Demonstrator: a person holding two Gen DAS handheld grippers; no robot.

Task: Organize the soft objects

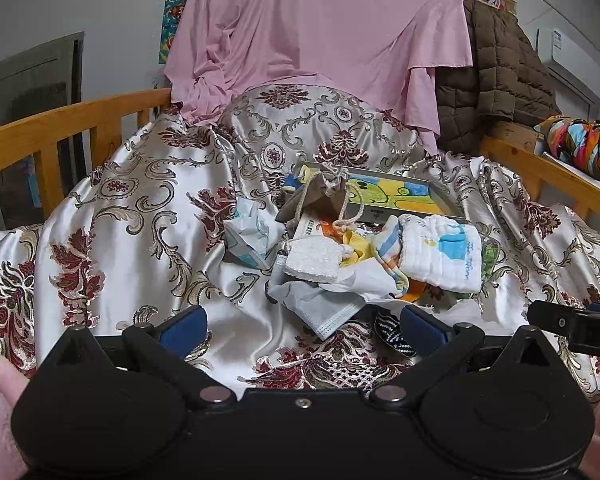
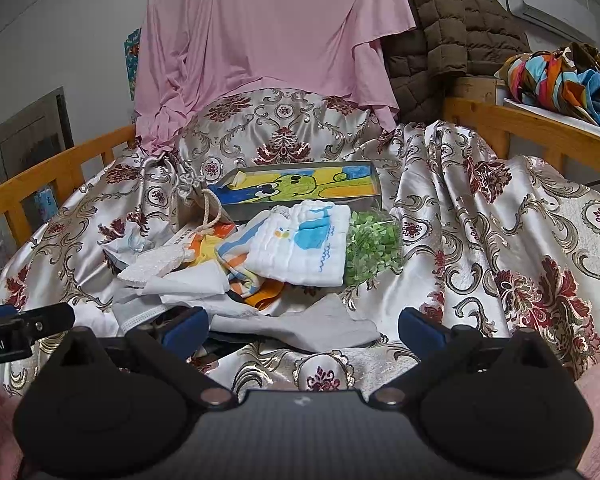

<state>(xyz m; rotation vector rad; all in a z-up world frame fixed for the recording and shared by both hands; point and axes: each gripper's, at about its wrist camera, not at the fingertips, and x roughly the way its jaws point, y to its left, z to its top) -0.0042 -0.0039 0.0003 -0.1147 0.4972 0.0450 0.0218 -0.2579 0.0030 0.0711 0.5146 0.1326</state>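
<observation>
Hovering wide open and empty, left gripper [image 1: 304, 326] and right gripper [image 2: 303, 326] sit just before the cloth pile [image 2: 300, 244] on the bedspread [image 1: 140, 208].

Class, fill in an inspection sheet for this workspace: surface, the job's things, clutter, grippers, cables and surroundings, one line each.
Surface: patterned satin bedspread, rumpled, over a bed with wooden rails.
Job's things: loose pile holding a white whale-print cloth, a grey face mask, a drawstring pouch, a white sponge-like pad and a striped cloth.
Clutter: frog-picture tray behind the pile; bag of green pieces touching the whale-print cloth.
Grippers: left gripper open, empty; right gripper open, empty.
Cables: nothing seen.
Surroundings: pink sheet, brown quilted jacket, air conditioner.
</observation>
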